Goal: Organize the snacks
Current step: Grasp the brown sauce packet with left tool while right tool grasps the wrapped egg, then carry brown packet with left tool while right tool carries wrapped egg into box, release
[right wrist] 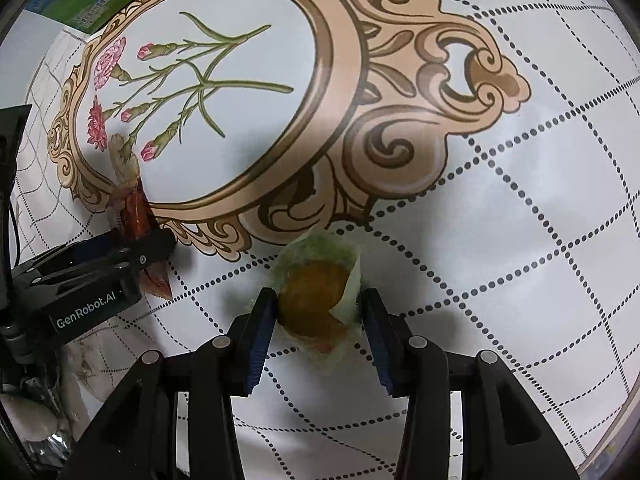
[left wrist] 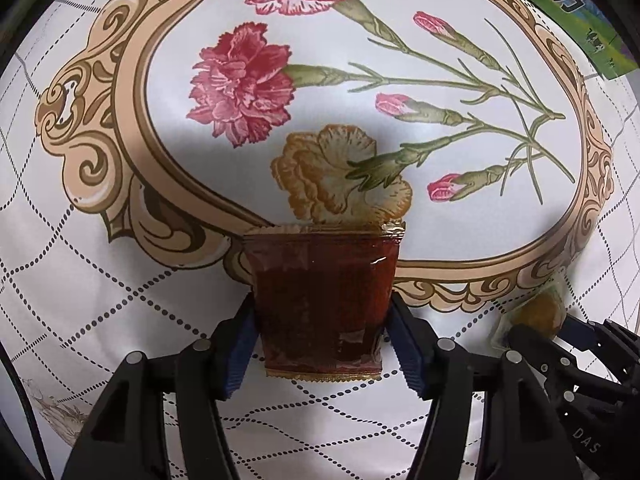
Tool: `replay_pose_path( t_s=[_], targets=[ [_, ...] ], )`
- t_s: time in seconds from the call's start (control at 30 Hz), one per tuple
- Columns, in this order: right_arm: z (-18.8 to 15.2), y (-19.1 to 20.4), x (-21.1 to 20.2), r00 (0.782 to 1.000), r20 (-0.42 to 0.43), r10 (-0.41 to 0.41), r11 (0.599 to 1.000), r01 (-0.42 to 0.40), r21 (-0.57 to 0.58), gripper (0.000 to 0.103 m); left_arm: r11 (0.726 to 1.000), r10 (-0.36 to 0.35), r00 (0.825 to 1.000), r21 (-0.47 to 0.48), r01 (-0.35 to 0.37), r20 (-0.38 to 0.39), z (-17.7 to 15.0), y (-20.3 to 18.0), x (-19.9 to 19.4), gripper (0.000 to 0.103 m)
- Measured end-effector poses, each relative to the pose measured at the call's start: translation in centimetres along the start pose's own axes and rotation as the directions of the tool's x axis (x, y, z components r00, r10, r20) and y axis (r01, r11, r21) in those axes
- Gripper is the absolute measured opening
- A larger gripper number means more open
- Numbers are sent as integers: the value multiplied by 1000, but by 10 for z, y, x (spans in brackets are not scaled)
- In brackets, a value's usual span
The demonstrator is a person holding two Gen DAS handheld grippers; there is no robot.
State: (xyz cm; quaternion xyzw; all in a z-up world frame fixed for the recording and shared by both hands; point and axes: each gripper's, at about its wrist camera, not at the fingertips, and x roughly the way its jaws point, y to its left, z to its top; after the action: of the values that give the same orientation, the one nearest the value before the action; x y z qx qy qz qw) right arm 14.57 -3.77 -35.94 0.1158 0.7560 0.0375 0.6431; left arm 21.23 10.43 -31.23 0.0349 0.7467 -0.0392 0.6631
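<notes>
My left gripper (left wrist: 322, 312) is shut on a dark red clear snack packet (left wrist: 322, 296) with gold crimped ends, held just above the flowered tablecloth (left wrist: 120, 280). My right gripper (right wrist: 318, 312) is shut on a round golden-brown pastry in a pale green clear wrapper (right wrist: 316, 300). The two grippers are side by side. The right gripper with its pastry (left wrist: 536, 312) shows at the lower right of the left wrist view. The left gripper with the red packet (right wrist: 134, 212) shows at the left of the right wrist view.
A green and blue printed carton (left wrist: 568, 8) lies at the far edge of the cloth; it also shows in the right wrist view (right wrist: 92, 0). A crumpled pale item (right wrist: 44, 416) lies at the lower left of the right wrist view.
</notes>
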Motion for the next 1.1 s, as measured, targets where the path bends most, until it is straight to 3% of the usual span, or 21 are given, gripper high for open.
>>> replay_pose_path(
  t_s=[0.17,0.4,0.47,0.8,0.93,1.1],
  targets=[
    [-11,22,9,1000,8,-18,1000,18,22,47,1000,15,1000,7,-15,19,3,-18,13,59],
    [-8,18,18,999,19,-33,999,33,28,46,1000,10,1000,11,-10,25,1,-20,10,59],
    [-9,19,17,999,21,-37,999,37,21,46,1000,9,1000,13,-10,28,0,-21,8,55],
    [-4,35,-19,994,105,-17,999,22,-42,45,995,-82,992,-39,86,96,11,-11,-28,52],
    [13,33,-16,996,85,-11,999,14,-34,46,993,-108,993,-36,109,38,29,-12,-12,56],
    [25,27,-5,998,63,1,1000,-2,8,48,998,-60,997,-23,60,39,35,-20,-3,56]
  ],
)
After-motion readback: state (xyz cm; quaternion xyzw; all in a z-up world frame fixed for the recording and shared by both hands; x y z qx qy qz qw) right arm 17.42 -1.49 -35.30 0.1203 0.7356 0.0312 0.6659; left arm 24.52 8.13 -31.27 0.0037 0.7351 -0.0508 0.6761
